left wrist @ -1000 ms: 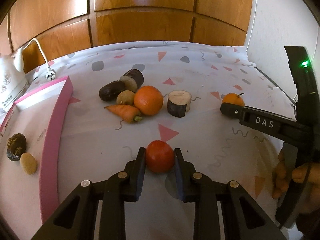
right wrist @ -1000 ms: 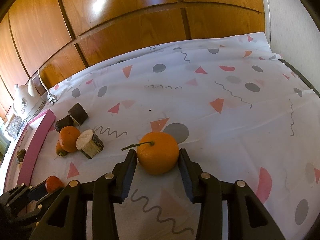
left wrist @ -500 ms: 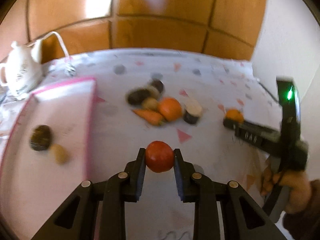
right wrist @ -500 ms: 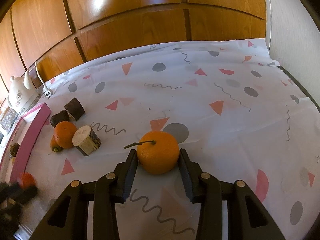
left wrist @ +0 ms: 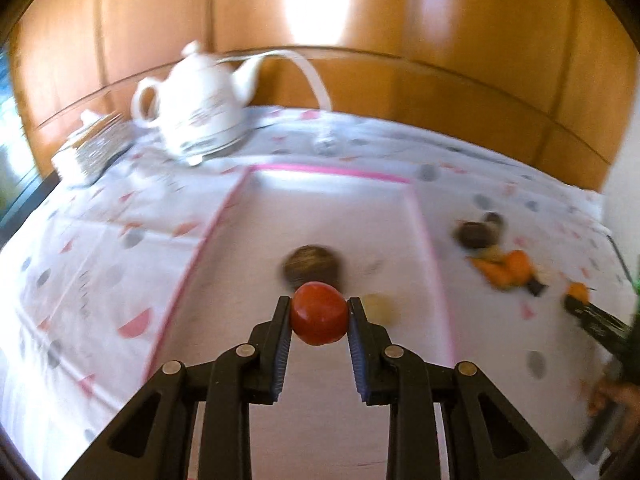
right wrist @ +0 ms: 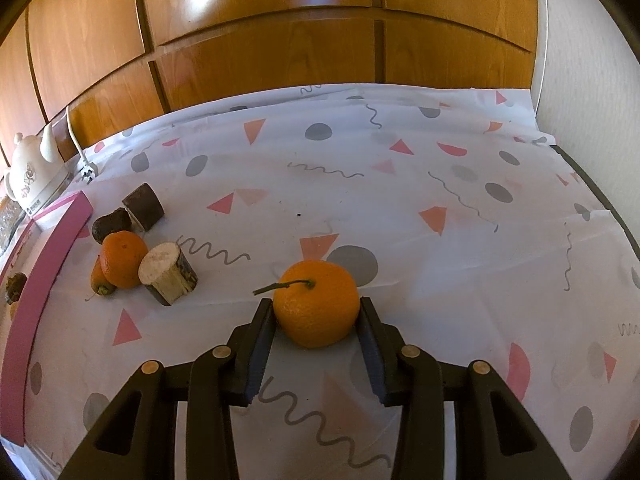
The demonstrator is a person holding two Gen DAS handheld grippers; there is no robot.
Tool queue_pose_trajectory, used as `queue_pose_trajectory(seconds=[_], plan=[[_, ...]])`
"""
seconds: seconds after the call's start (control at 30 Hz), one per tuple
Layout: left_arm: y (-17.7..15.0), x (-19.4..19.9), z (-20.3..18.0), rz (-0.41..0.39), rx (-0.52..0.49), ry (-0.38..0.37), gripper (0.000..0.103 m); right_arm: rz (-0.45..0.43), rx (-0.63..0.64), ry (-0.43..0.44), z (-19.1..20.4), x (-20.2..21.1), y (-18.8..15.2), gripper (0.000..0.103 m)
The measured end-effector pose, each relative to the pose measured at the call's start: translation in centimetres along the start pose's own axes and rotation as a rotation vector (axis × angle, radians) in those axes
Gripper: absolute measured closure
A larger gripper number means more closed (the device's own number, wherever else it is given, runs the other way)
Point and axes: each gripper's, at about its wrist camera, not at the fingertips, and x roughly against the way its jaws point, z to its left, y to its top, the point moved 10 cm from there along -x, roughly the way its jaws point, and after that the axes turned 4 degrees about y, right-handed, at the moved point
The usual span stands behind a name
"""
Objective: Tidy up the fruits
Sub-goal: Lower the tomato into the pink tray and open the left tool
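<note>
My left gripper (left wrist: pixel 319 305) is shut on a red tomato (left wrist: pixel 319 316) and holds it in the air over the pink-rimmed tray (left wrist: pixel 425 226). In the tray, just beyond the tomato, lie a brown round fruit (left wrist: pixel 310 266) and a small pale one (left wrist: pixel 381 309). My right gripper (right wrist: pixel 317 309) is shut on an orange mandarin (right wrist: pixel 316 306) with a green stem, which rests on the patterned cloth. In the left wrist view that gripper (left wrist: pixel 592 318) shows at the right edge, blurred.
Left of the mandarin lies a pile: an orange (right wrist: pixel 123 258), a carrot (right wrist: pixel 98 279), a cut log piece (right wrist: pixel 168 267) and two dark chunks (right wrist: pixel 144 202). A white teapot (left wrist: pixel 200 112) and a stack of dishes (left wrist: pixel 92 146) stand behind the tray. Wooden panels back the table.
My left gripper has lifted the tomato and swung left with it, from the cloth to above the tray. The right gripper has stayed on the mandarin.
</note>
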Motion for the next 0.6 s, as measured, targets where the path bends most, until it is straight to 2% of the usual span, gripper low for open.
queue_pose_trajectory(seconds=[0.13,0.23,0.37,0.5,0.6], plan=[[-0.5,-0.5,2.3,0.014,0.037,0.066,0.075,0.004,0.008,-0.008,0.1,-0.1,0.0,0.061],[-0.6,-0.3,3.0,0.002,0.057,0.062,0.074,0.006,0.016,-0.017,0.1,-0.1,0.1,0.061],[-0.4,0.2,3.1,-0.016,0.070,0.056,0.064,0.007,0.024,-0.027,0.2,-0.1,0.1,0.061],[-0.3,0.7,3.3,-0.018,0.084,0.049,0.063,0.008,0.028,-0.032,0.2,-0.2,0.1,0.061],[-0.5,0.9,3.5,-0.017,0.096,0.044,0.055,0.007,0.031,-0.035,0.2,-0.2,0.1,0.061]])
